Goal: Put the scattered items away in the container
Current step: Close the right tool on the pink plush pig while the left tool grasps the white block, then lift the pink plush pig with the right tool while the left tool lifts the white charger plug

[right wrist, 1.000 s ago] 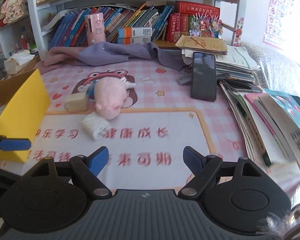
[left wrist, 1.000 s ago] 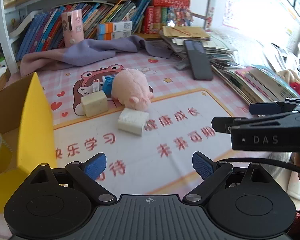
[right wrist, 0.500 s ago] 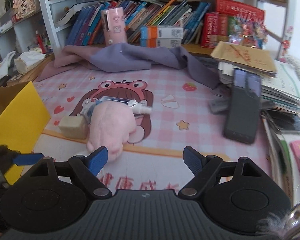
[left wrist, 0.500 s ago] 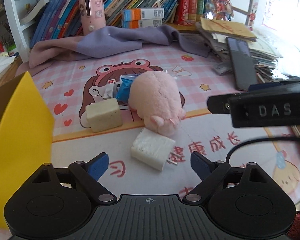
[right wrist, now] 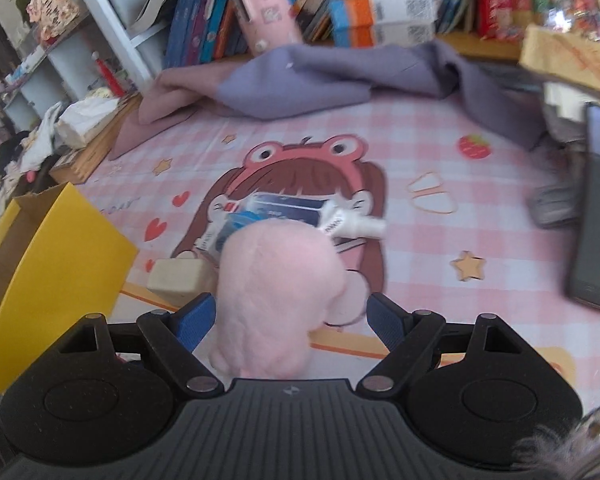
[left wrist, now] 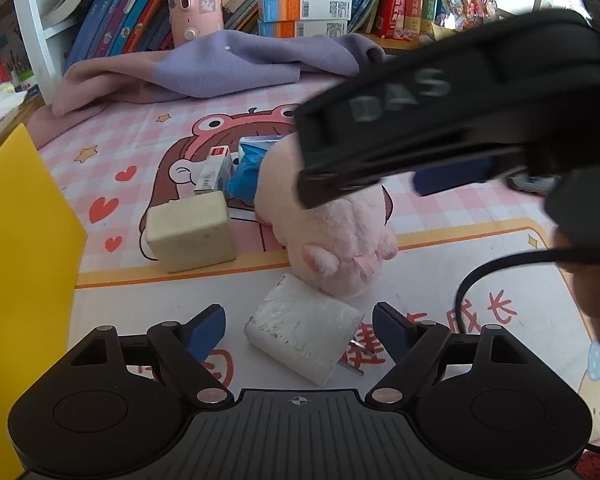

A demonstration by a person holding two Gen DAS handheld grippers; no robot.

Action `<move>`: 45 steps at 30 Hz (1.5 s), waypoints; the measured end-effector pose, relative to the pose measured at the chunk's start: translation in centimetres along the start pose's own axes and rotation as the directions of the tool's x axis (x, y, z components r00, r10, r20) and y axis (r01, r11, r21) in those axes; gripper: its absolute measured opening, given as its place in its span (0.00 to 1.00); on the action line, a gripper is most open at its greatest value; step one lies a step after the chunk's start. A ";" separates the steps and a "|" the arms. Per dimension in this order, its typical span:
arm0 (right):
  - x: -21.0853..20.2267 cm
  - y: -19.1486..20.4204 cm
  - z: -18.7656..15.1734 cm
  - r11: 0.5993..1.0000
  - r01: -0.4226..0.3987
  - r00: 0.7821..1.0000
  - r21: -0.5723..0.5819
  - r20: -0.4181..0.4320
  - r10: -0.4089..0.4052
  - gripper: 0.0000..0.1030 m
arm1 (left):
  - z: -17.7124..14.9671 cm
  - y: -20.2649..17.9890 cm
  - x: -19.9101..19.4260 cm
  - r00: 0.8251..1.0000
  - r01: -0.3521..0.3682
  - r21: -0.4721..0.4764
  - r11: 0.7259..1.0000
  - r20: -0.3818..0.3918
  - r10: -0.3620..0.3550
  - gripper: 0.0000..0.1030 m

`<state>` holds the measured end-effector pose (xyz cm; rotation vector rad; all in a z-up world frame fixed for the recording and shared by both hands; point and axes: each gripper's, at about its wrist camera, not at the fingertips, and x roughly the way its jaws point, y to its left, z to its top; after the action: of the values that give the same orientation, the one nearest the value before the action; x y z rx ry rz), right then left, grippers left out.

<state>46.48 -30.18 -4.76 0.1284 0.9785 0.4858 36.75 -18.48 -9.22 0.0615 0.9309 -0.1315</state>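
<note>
A white charger block (left wrist: 304, 336) lies on the pink mat between the fingers of my left gripper (left wrist: 300, 330). Its jaws are closing, with a gap still showing on each side of the block. A pink plush toy (right wrist: 276, 300) sits between the fingers of my right gripper (right wrist: 290, 320), which is open, its pads beside the plush and not squeezing it. A beige block (left wrist: 192, 232), a small white box (left wrist: 216, 168), a blue packet (left wrist: 248, 168) and a tube (right wrist: 300, 208) lie close to the plush (left wrist: 332, 236). The yellow cardboard box (left wrist: 24, 280) stands at the left.
The right gripper's body (left wrist: 440, 120) crosses the upper right of the left wrist view, above the plush. A purple cloth (right wrist: 300, 76) lies at the back in front of shelved books. A dark phone (right wrist: 596, 208) and stacked papers lie at the right.
Both grippers moved forward and down towards the pile. The charger block now lies between the left fingers, which have narrowed. The right gripper now straddles the plush and crosses the left view.
</note>
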 end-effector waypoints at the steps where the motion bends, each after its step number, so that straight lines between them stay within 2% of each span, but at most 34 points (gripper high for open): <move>1: 0.4 0.1 0.2 1.000 -0.006 1.000 -0.005 -0.009 0.006 0.80 | 0.0 -0.1 0.1 1.000 -0.002 0.001 1.000 -0.004 0.002 0.80; 5: 1.7 0.2 0.7 1.000 -0.022 0.999 -0.022 -0.030 0.022 0.80 | 0.0 -0.2 0.3 1.000 -0.010 -0.004 1.000 -0.005 0.010 0.79; 7: 2.4 0.3 0.8 0.999 -0.020 0.999 -0.038 -0.041 0.018 0.80 | 0.0 -0.2 0.6 1.000 -0.007 -0.015 1.000 -0.018 0.007 0.71; 9: 3.0 0.3 0.7 0.999 -0.007 0.999 -0.052 -0.053 0.005 0.70 | 0.0 -0.2 0.9 1.000 -0.001 -0.021 1.000 -0.029 0.000 0.67; 12: 3.1 -0.1 0.6 0.998 -0.026 0.998 -0.053 -0.050 0.023 0.64 | 0.0 -0.5 1.0 1.000 -0.005 -0.006 1.000 -0.022 0.004 0.62; 17: 1.5 -0.8 0.3 0.998 -0.032 0.999 -0.046 -0.028 0.031 0.56 | 0.0 -0.2 0.8 1.000 0.001 -0.017 1.000 -0.031 -0.001 0.62; 21: -0.5 -1.6 -0.2 0.999 -0.013 1.000 -0.052 0.013 0.013 0.56 | 0.0 0.3 -0.2 1.000 0.009 -0.034 0.999 -0.029 -0.010 0.62; 28: -3.6 -2.7 -2.2 0.999 0.012 1.000 -0.050 0.013 -0.012 0.56 | 0.3 1.4 -3.1 1.000 0.016 -0.076 0.997 -0.013 -0.017 0.62; 34: -5.6 -2.5 -4.3 0.999 0.027 0.999 -0.028 0.035 -0.026 0.56 | -0.1 1.7 -6.0 1.000 0.024 -0.089 0.996 0.009 -0.023 0.62; 45: -8.6 -0.3 -7.2 0.998 0.032 0.999 -0.055 0.044 -0.029 0.56 | -2.4 2.6 -10.0 0.998 0.060 -0.143 0.988 0.041 -0.054 0.62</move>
<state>36.72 -35.13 -2.31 0.0738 0.9224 0.4800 29.30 -14.75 -2.66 -0.1015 0.9036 -0.1175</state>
